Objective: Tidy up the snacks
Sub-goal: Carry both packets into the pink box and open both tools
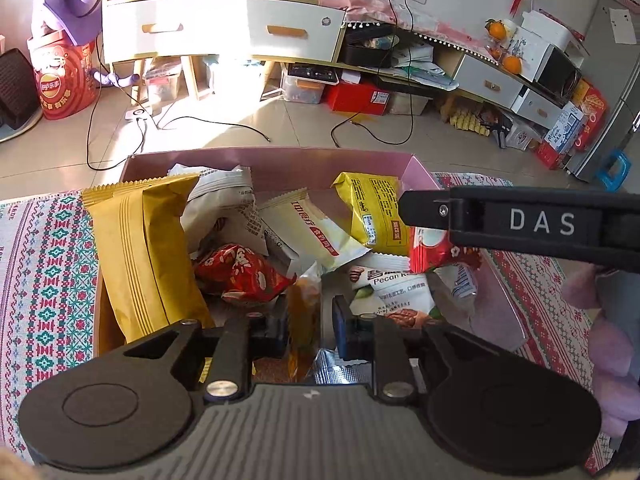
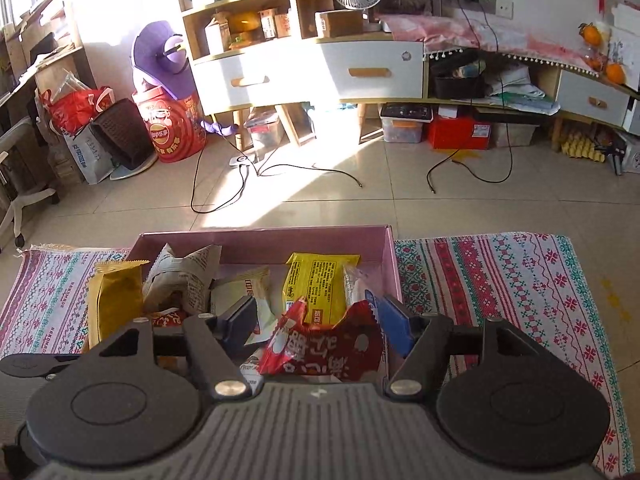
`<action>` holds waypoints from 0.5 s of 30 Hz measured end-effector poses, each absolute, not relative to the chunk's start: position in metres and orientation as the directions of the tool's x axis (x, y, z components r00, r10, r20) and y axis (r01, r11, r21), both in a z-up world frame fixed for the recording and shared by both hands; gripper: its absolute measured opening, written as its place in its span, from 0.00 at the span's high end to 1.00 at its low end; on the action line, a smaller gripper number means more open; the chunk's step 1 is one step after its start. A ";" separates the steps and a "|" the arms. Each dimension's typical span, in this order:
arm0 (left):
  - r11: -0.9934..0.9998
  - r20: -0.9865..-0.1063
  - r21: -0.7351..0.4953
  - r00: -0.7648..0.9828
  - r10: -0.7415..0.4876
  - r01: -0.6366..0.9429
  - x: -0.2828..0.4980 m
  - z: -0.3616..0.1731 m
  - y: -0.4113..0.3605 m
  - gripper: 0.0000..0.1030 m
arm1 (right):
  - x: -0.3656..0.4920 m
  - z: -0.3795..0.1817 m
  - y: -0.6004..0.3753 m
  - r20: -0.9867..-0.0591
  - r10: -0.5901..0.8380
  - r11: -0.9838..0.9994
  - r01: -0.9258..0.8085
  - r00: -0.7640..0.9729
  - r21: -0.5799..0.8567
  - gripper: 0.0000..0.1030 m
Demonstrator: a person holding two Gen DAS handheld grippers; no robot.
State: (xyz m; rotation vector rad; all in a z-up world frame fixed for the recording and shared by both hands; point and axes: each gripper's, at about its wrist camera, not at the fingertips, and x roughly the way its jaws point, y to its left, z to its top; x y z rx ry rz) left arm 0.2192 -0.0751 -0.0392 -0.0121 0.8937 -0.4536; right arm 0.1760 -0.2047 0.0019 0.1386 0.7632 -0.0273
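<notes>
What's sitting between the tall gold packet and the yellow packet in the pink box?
In the left wrist view, a crumpled white packet and a cream packet with a red stripe lie between the gold packet and the yellow packet.

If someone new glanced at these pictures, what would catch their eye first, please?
Probably the pink box heaped with snack packets, on a patterned cloth. The left gripper has an orange sachet between its fingers; the right gripper straddles a red packet. Behind, sunlight floods a cluttered white cabinet.
</notes>
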 end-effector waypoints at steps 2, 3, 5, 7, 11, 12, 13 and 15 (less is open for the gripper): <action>0.907 -0.738 -0.190 0.554 -0.384 0.376 0.217 -0.035 -0.075 0.47 | 0.174 0.005 -0.206 -0.686 0.022 0.990 0.079 0.727 0.116 0.31; 0.909 -0.732 -0.184 0.565 -0.381 0.375 0.216 -0.034 -0.074 0.37 | 0.173 0.007 -0.207 -0.683 0.023 0.990 0.079 0.730 0.117 0.28; 0.910 -0.726 -0.168 0.577 -0.375 0.379 0.212 -0.030 -0.074 0.31 | 0.170 0.009 -0.209 -0.677 0.023 0.989 0.083 0.735 0.123 0.24; 0.906 -0.726 -0.165 0.574 -0.379 0.390 0.210 -0.028 -0.073 0.26 | 0.166 0.012 -0.210 -0.675 0.020 0.989 0.086 0.738 0.124 0.22; 0.899 -0.722 -0.156 0.574 -0.386 0.408 0.202 -0.022 -0.072 0.16 | 0.159 0.015 -0.212 -0.673 0.023 0.988 0.087 0.740 0.129 0.20; 0.897 -0.720 -0.153 0.574 -0.389 0.416 0.199 -0.021 -0.072 0.15 | 0.157 0.015 -0.212 -0.672 0.025 0.988 0.085 0.741 0.131 0.19; 0.894 -0.720 -0.151 0.573 -0.392 0.421 0.196 -0.020 -0.072 0.13 | 0.154 0.016 -0.212 -0.671 0.026 0.988 0.084 0.741 0.131 0.18; 0.892 -0.720 -0.148 0.572 -0.393 0.427 0.192 -0.017 -0.071 0.11 | 0.148 0.018 -0.212 -0.669 0.032 0.988 0.077 0.742 0.133 0.17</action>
